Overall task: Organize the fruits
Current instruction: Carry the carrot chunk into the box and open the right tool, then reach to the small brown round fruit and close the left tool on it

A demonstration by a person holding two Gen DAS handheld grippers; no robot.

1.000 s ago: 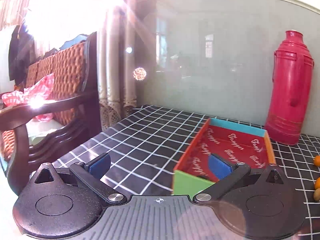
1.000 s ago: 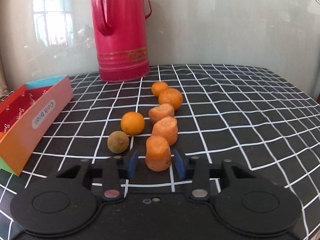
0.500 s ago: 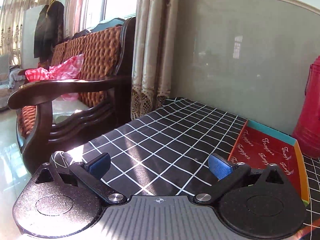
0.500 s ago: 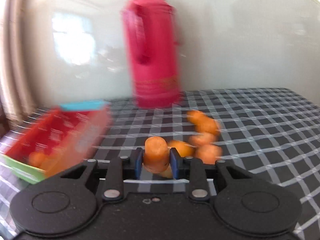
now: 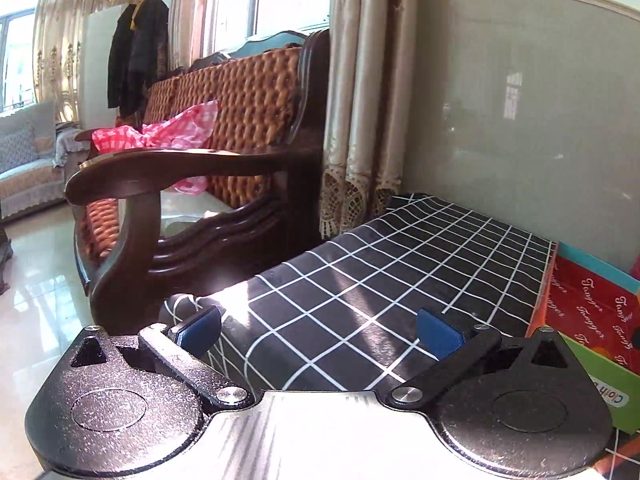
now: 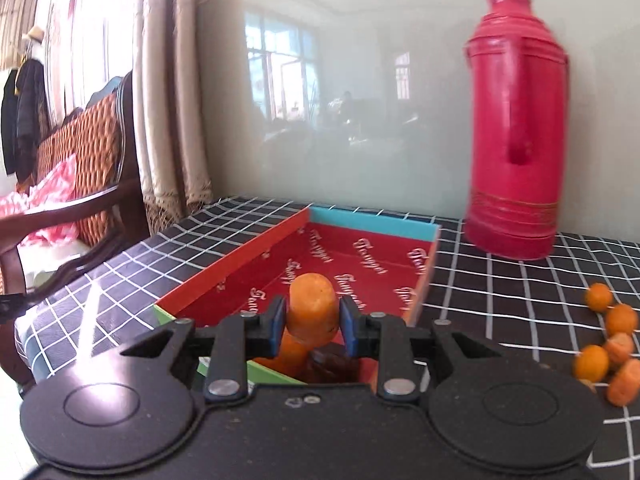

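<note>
A bench (image 6: 500,280) covered with a black cloth crossed by white lines is seen in both views, with one wooden armchair (image 5: 192,184) stood beyond its left edge. One red thermos (image 6: 516,128) is stood upright near the back edge of the bench. One shallow box (image 6: 372,222) with a red printed floor, a blue far wall and a green near wall is laid left of the thermos, well apart from it. The right gripper (image 6: 312,320) is held over the near end of the box, and one orange carrot piece (image 6: 310,308) is pinched upright between its blue fingers (image 6: 277,322). Below it, inside the near end of the box, one more orange piece (image 6: 290,354) and something dark are partly seen. Five orange pieces (image 6: 612,344) are counted in a loose cluster toward the right edge of the bench; whether fruit or carrot cannot be told for each. The left gripper (image 5: 318,330) is held over the bench's left part, its fingers (image 5: 438,336) spread wide with nothing between them
</note>
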